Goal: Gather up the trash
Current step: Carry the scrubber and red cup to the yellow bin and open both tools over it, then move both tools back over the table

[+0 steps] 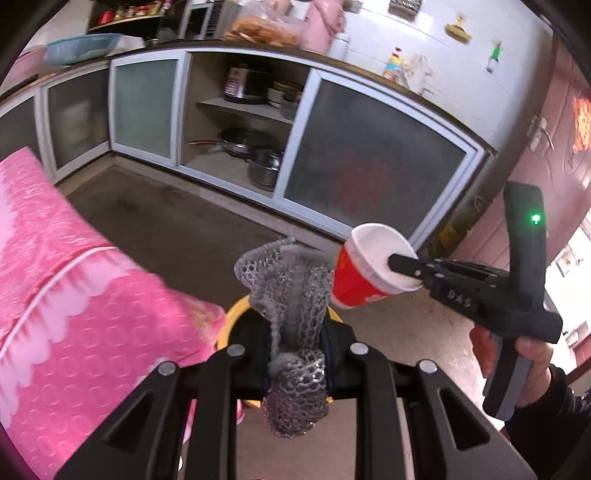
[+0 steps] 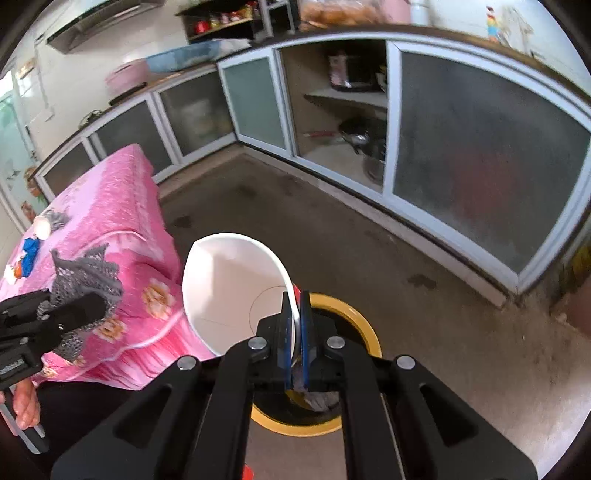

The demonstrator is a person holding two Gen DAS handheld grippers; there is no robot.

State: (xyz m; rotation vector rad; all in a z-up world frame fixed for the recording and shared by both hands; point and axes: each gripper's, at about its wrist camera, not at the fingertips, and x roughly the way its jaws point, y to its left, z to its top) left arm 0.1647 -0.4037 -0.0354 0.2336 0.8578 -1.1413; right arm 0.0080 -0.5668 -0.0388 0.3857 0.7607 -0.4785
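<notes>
The left tool [image 1: 295, 354] is clamped on a gray net [image 1: 291, 295], held over the yellow bin [image 2: 354, 306]. The right tool [image 2: 295, 325] pinches the rim of a cup [image 2: 229, 291], also above the bin. Only the right view shows more trash on the pink desk [image 2: 110, 206], far to its left: a small cup [image 2: 41, 226].

Ahead of my grippers a grey concrete floor [image 2: 332, 229] runs to low cabinets [image 1: 373, 162] with frosted sliding doors, one bay open on pans [image 1: 240, 142]. White tiled wall [image 1: 406, 33] above; a pink-clothed table [image 2: 122, 206] to my left.
</notes>
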